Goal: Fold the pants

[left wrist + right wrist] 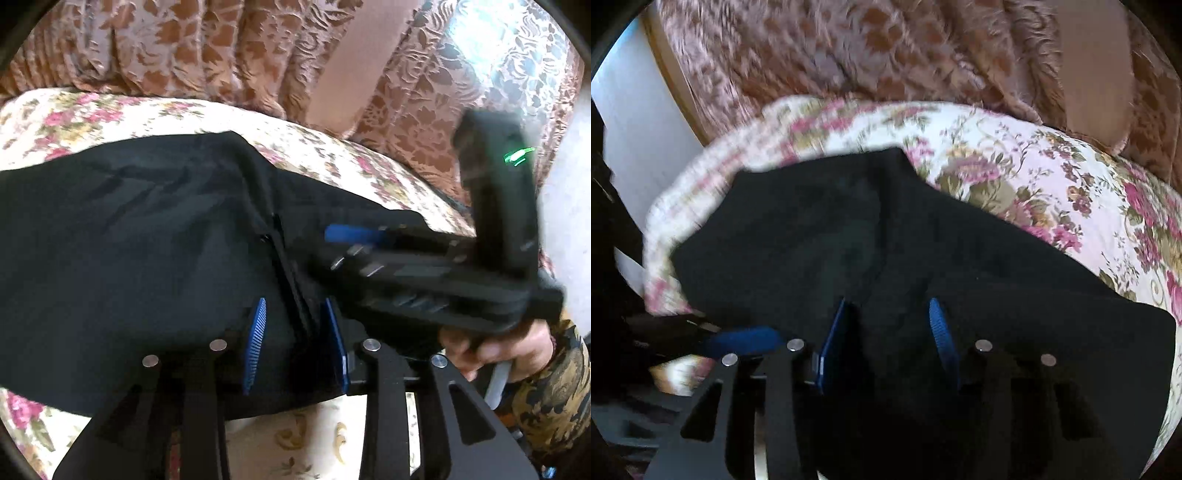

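Black pants (140, 240) lie spread over a floral bedspread (110, 114), with a folded edge and seam running down toward my left gripper (295, 345). Its blue pads (255, 347) stand apart with that fold of cloth between them, not pinched. My right gripper (340, 247) reaches in from the right over the same edge, held by a hand (495, 350). In the right wrist view, the right gripper (886, 341) hovers low over the pants (849, 229), jaws apart, dark cloth beneath and between them. The left gripper's blue pad (742, 341) shows at lower left.
A brown patterned sofa back or curtain (184, 44) rises behind the bed. The bedspread (1052, 192) extends to the right of the pants. A white wall or door (639, 122) stands at the left, past the bed's edge. The view is motion-blurred.
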Demonstrator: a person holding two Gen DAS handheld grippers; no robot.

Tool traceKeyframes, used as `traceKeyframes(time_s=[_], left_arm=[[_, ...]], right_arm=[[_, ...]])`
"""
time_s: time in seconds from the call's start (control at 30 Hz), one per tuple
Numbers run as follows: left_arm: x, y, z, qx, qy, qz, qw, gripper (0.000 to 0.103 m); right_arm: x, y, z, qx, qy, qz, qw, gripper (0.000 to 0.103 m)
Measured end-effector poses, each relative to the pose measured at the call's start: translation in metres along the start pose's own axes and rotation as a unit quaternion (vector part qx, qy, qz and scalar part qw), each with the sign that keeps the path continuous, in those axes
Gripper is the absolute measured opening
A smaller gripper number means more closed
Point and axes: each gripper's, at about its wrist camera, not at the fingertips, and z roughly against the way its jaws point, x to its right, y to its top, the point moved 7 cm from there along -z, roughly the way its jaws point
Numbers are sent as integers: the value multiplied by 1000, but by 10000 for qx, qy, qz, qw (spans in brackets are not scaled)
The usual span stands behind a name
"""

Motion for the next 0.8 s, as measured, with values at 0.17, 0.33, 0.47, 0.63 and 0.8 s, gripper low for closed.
traceKeyframes(time_s=[0.17, 0.33, 0.47, 0.63, 0.8], left_arm=[[-20, -2, 6, 32, 450, 230, 9987, 32], [-38, -4, 18, 54, 856, 432, 9954, 42], [-47, -6, 31, 161, 1036, 534, 9931, 50], [-51, -8, 42, 230, 1183, 573, 9911, 50], [-55, -11, 52, 313, 1242, 680, 9894, 57]], right_arm=[[-3, -5, -3, 179, -116, -73, 9997, 51], [-3, -7, 22, 404, 17, -421, 9983, 58], [-5, -12, 43, 589, 102, -603, 9964, 59], [-1, -27, 71, 715, 164, -730, 9946, 61], [16, -59, 88, 662, -101, -918, 9935, 71]])
